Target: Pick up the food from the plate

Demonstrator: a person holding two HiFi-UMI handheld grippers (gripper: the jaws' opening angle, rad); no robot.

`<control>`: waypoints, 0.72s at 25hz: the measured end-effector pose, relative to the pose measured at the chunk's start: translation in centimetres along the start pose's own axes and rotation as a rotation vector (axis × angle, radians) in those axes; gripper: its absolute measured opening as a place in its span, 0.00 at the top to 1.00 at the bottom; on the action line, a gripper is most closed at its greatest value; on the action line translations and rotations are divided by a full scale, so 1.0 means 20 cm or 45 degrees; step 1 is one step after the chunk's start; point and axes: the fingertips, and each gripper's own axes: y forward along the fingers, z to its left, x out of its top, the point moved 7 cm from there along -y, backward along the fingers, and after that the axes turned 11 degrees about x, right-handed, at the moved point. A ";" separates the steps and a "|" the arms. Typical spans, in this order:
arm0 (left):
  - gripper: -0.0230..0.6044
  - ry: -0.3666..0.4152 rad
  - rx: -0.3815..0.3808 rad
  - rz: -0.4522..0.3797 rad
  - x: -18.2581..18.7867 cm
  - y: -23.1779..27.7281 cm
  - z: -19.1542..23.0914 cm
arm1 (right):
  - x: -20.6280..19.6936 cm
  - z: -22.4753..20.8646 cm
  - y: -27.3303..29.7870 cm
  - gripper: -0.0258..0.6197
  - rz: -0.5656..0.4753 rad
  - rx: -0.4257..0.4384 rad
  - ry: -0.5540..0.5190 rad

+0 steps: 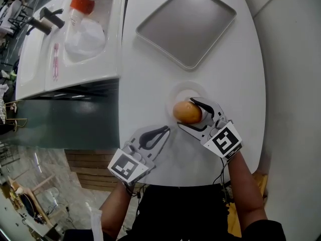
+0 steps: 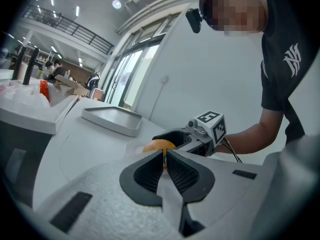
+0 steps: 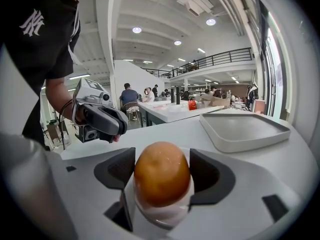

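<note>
**A:** Nearest the person, the left gripper (image 1: 161, 133) is low over the table (image 1: 150, 84), its jaws pinched together on nothing.

**B:** And the right gripper (image 1: 187, 114)?

**A:** That one's busy. The food (image 3: 162, 171), a glossy brown egg-shaped lump, sits squarely between its jaws. Its own view shows a dark pad against each flank, so I'd call that a grip.

**B:** Which way does the lump lie?

**A:** From the right gripper's marker cube it's at about ten o'clock, right at the jaw tips. From the left gripper's tips it's at two o'clock, near but not touching. The right is plainly the nearer hand. Looking along the jaws, the lump reads taller than wide, so they squeeze its narrow waist with the long axis standing up.

**B:** Off the plate yet?

**A:** Can't tell. From above, the food sits over the six o'clock edge of the plate (image 1: 186, 90). There's a pale band beneath it, and I can't say whether that's plate or food. My guess is the next move is a straight lift, and a smooth round thing could slip if the grip is light.

**B:** Beyond that?

**A:** At twelve o'clock past the plate, well apart, an empty grey tray (image 1: 186, 25). Off at ten o'clock, a white counter (image 1: 108, 59) carries an orange-capped container (image 1: 82, 3).
</note>
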 end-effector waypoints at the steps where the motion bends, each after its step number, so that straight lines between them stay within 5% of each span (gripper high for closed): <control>1: 0.95 0.001 0.003 -0.003 0.00 0.00 0.00 | 0.00 0.00 0.00 0.45 -0.003 -0.001 -0.005; 18: 0.95 0.088 0.035 -0.106 0.16 -0.29 -0.12 | 0.27 0.18 -0.21 0.45 -0.105 -0.140 -0.060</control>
